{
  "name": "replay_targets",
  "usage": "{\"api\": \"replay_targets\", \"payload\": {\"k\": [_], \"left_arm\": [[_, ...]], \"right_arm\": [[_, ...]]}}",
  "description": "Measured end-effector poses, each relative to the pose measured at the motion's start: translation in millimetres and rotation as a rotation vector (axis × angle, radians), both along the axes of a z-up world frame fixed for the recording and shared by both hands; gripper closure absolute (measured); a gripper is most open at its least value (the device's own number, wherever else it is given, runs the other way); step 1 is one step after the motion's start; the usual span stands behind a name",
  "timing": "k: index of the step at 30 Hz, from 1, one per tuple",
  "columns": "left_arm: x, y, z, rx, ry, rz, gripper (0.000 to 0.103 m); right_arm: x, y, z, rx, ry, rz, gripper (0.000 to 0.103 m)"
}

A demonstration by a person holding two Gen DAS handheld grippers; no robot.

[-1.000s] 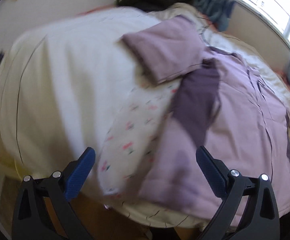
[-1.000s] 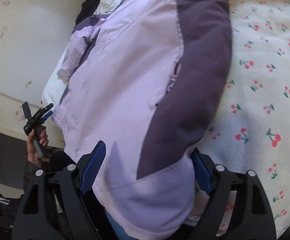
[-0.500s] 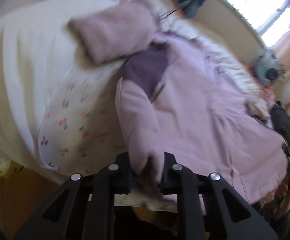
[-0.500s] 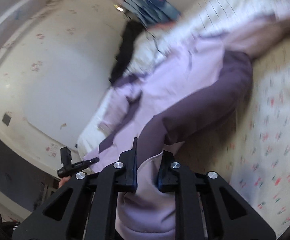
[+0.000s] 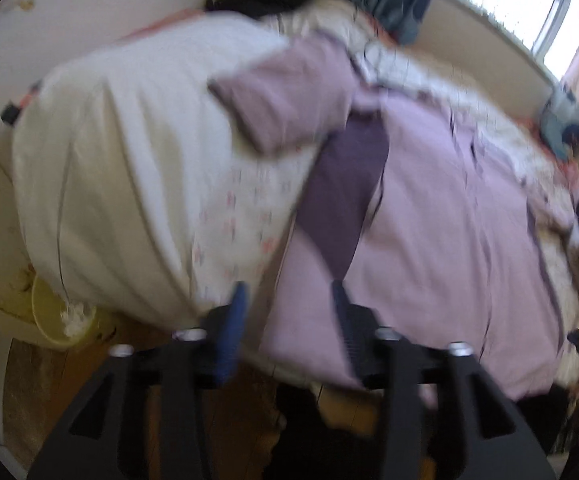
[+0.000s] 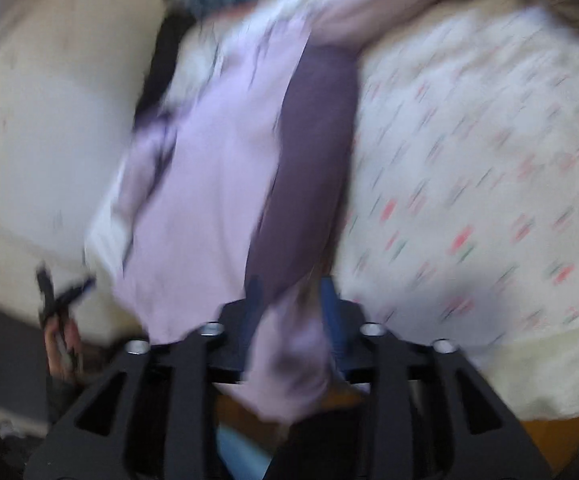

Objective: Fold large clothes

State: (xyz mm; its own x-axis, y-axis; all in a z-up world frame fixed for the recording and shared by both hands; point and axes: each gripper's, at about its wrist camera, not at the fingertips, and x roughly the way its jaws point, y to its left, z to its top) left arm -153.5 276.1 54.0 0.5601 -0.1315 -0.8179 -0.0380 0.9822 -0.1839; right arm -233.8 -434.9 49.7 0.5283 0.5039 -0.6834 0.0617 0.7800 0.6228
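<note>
Setting: bed (image 5: 101,184) with cherry-print sheet (image 6: 489,184), window beyond.
Garment: lilac jacket (image 5: 441,240) spread along the bed's near edge, hem overhanging.
Left gripper (image 5: 289,320): partly open, hem corner between its fingers, not clamped.
Right gripper (image 6: 291,304): narrowly parted around hem fabric; grip uncertain.
Risk: loose jaws could let the heavy hem slip, skewing the fold.

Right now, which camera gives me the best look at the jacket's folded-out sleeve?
The left wrist view: the lilac sleeve lies there whole on the white bedding, cuff visible, though blurred. The right wrist view catches only a smeared strip of it at the top edge.
</note>
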Motion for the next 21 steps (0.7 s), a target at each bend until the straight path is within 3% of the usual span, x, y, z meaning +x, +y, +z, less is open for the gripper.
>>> {"api": "replay_targets", "payload": {"k": [2, 7, 13, 18, 21], "left_arm": [[10, -18, 15, -0.001, -0.077, -0.007, 0.028], [65, -121, 21, -0.043, -0.162, -0.138, 0.025], [138, -242, -4, -0.137, -0.169, -0.209, 0.019], [175, -305, -26, -0.087, -0.201, -0.211, 0.018], [180, -315, -46, -0.048, -0.196, -0.215, 0.016]], "right_arm": [[8, -24, 14, 0.037, -0.066, -0.085, 0.034], [61, -70, 17, 0.100, -0.137, -0.308, 0.033], [148, -126, 0, 0.144, -0.202, -0.551, 0.033], [216, -180, -34, 0.183, -0.223, -0.808, 0.032], [247, -208, -58, 0.229, -0.203, -0.931, 0.032]]}}
